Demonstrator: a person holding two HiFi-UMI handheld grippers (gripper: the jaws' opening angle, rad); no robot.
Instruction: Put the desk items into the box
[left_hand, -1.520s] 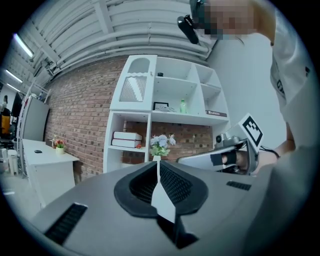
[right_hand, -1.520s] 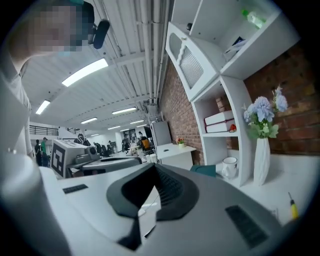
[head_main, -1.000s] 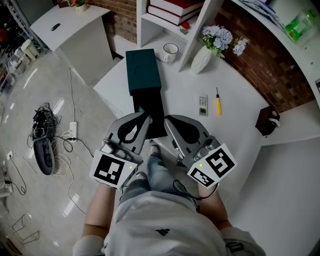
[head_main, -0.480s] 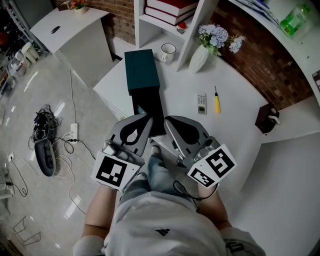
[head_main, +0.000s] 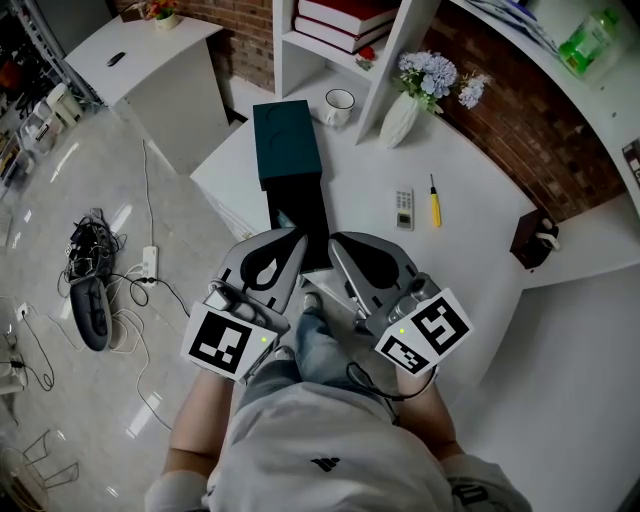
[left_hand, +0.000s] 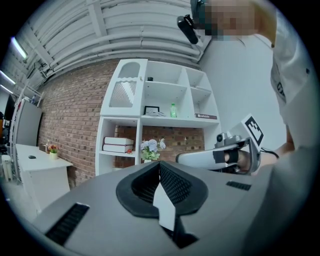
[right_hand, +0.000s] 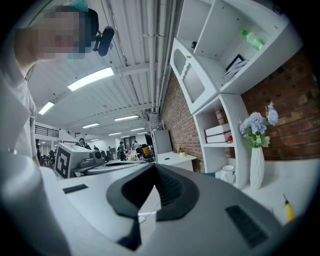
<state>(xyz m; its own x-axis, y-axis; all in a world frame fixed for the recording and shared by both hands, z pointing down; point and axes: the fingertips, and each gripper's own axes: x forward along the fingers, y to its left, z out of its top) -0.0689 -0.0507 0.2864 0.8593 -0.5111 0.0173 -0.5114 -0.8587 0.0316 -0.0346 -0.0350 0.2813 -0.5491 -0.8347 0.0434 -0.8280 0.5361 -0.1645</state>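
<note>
I keep my left gripper and right gripper closed and empty, side by side at the near end of the teal box; its lid marking is too small to read.

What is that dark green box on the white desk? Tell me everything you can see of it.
The box is a long rectangle in two parts: a matte dark teal half with a faint oval on top, farther from the person, and a black half nearer, perhaps its open inside. It lies flat on the white desk near its left edge. A mug stands beyond its far right corner, apart. The left gripper and right gripper overlap its near end; contact cannot be told.
</note>
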